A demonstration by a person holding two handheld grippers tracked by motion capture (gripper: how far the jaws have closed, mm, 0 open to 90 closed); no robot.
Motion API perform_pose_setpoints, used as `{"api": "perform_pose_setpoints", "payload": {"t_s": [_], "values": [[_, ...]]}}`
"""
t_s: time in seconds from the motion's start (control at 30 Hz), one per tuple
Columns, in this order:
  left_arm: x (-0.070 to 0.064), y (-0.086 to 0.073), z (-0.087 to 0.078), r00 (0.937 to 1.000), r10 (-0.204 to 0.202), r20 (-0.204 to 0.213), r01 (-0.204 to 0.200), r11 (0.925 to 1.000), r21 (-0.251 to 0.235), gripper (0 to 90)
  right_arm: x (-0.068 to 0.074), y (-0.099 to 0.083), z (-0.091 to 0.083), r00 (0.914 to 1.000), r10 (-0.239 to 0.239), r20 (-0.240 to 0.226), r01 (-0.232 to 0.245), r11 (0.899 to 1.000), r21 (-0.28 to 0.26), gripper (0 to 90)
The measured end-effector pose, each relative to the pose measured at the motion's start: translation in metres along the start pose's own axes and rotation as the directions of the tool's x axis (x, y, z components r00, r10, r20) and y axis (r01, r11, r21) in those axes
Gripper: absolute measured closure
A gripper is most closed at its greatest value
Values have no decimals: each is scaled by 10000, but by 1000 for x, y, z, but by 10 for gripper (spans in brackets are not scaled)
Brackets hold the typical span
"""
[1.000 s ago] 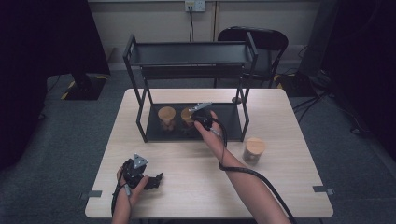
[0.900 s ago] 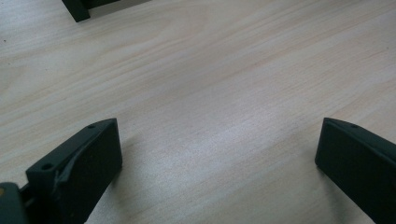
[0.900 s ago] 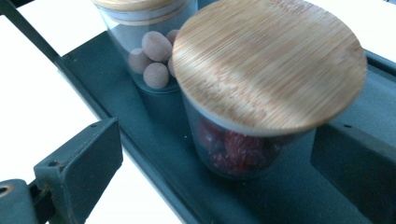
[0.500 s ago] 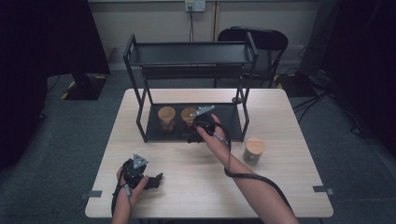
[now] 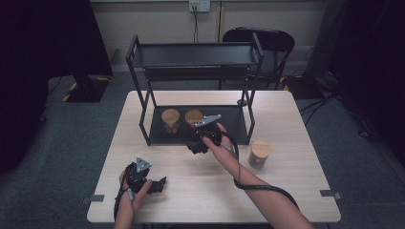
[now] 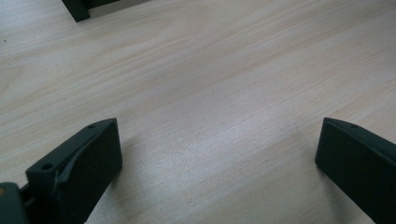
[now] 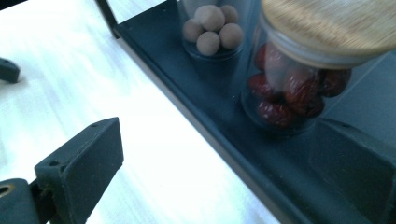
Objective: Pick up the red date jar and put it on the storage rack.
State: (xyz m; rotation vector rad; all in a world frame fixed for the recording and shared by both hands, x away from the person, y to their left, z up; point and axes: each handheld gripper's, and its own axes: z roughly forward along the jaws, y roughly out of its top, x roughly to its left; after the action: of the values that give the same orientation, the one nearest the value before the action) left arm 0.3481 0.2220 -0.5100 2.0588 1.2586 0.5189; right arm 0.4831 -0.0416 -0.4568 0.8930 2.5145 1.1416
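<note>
Two glass jars with wooden lids stand on the bottom shelf of a black rack point(image 5: 243, 117). One jar point(image 7: 289, 93) holds dark red dates, the other jar point(image 7: 210, 28) holds pale round balls; in the high view they are the right jar point(image 5: 193, 116) and the left jar point(image 5: 170, 117). My right gripper point(image 5: 196, 146) hovers at the shelf's front edge, just before the date jar, open and empty point(image 7: 219, 163). A third lidded jar point(image 5: 260, 152) stands on the table right of that hand. My left gripper point(image 5: 159, 184) rests near the table's front left, open over bare wood point(image 6: 217, 158).
The wooden table point(image 5: 296, 191) carries the rack at its back half. The rack's upper shelf point(image 5: 193, 55) overhangs the jars. A black chair point(image 5: 260, 40) stands behind the table. Bare tabletop lies between the two hands.
My right gripper has drawn back from over the lower shelf toward the shelf's front edge and dropped a little. The left gripper and the jars have stayed put.
</note>
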Motion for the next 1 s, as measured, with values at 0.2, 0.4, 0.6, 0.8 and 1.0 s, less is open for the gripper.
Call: {"api": "perform_pose_setpoints", "payload": {"t_s": [0.2,0.4,0.6,0.8,1.0], "values": [[0,0,0,10000,11,-2,-11,10000,6,2,3,-8,-8,9998,-1,-199,-1,10000,-68,21],[0,0,0,10000,12,-2,-12,10000,5,2,3,-18,-14,9996,-43,-278,40,9999,-97,21],[0,0,0,10000,14,-4,-14,10000,5,2,5,-29,-20,9994,-77,-336,74,9999,-105,21],[0,0,0,10000,11,-1,-11,10000,5,2,8,-38,-25,9989,-217,-417,214,9997,-87,22],[0,0,0,10000,10,-2,-10,10000,4,2,11,-47,-31,9979,-397,-516,399,9992,24,22]]}}
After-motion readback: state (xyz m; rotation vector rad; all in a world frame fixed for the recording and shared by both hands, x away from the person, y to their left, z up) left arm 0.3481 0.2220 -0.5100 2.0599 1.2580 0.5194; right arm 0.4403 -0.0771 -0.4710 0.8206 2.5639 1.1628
